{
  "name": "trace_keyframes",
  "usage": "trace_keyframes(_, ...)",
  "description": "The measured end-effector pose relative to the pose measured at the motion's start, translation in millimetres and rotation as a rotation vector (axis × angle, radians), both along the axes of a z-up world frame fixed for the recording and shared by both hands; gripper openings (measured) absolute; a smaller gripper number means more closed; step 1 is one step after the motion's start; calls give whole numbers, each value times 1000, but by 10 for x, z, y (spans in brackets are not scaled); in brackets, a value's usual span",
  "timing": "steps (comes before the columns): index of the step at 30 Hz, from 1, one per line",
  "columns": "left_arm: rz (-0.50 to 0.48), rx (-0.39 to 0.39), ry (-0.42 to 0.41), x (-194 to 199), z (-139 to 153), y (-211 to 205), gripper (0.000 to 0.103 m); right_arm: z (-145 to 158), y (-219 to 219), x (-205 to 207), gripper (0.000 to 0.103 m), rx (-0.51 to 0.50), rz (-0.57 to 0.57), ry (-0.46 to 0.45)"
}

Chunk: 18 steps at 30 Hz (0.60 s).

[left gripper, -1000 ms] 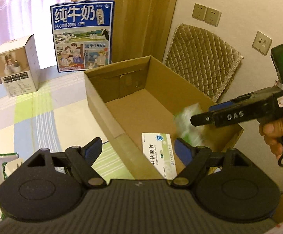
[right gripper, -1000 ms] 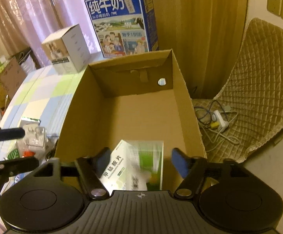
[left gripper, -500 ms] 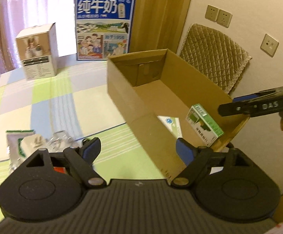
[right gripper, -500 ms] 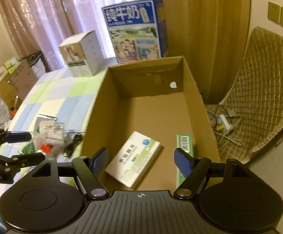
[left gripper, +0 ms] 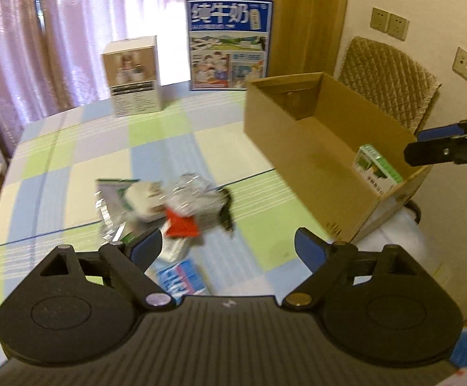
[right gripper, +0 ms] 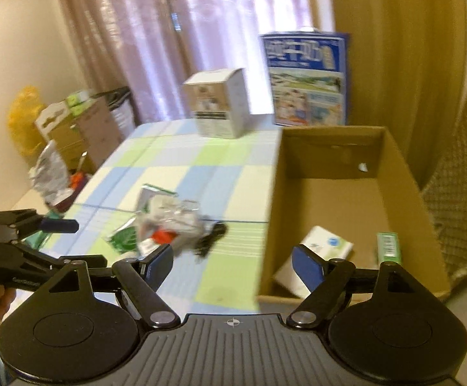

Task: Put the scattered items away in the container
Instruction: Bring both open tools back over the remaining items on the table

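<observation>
An open cardboard box (left gripper: 301, 148) (right gripper: 404, 173) stands at the table's right edge. Inside it lie a green carton (left gripper: 378, 167) (right gripper: 389, 247) and a white medicine box (right gripper: 317, 254). A blurred heap of scattered items (left gripper: 169, 206) (right gripper: 169, 225), with foil packets, a red piece and a black cable, lies on the checked tablecloth left of the box. A blue-and-white pack (left gripper: 180, 278) lies nearer. My left gripper (left gripper: 228, 251) is open and empty above the heap's near side. My right gripper (right gripper: 232, 262) is open and empty over the box's left wall.
A white carton (left gripper: 133, 77) (right gripper: 217, 103) and a tall blue milk carton (left gripper: 228, 43) (right gripper: 307, 80) stand at the table's far edge. A quilted chair (left gripper: 391, 80) is behind the box. Cardboard boxes and bags (right gripper: 72, 128) sit on the floor at the left.
The green carton left my right gripper and now lies in the box. Both grippers have swung left, away from the box and toward the heap on the tablecloth.
</observation>
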<state>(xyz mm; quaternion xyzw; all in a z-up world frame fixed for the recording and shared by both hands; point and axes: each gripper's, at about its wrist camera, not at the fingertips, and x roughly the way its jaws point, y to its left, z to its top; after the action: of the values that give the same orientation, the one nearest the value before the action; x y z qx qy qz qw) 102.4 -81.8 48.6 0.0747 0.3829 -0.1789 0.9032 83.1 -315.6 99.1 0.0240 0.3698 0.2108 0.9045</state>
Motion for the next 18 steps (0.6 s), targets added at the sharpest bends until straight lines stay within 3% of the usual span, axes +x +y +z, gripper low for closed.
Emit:
trace_keyframes(8,101,19,18,-324,-74,620,92,-198,514,-273,85,-8,112,15)
trace_keyframes(18,186,50,53,-605,-236,1176,94,-635,767,-447,86,48,90,138)
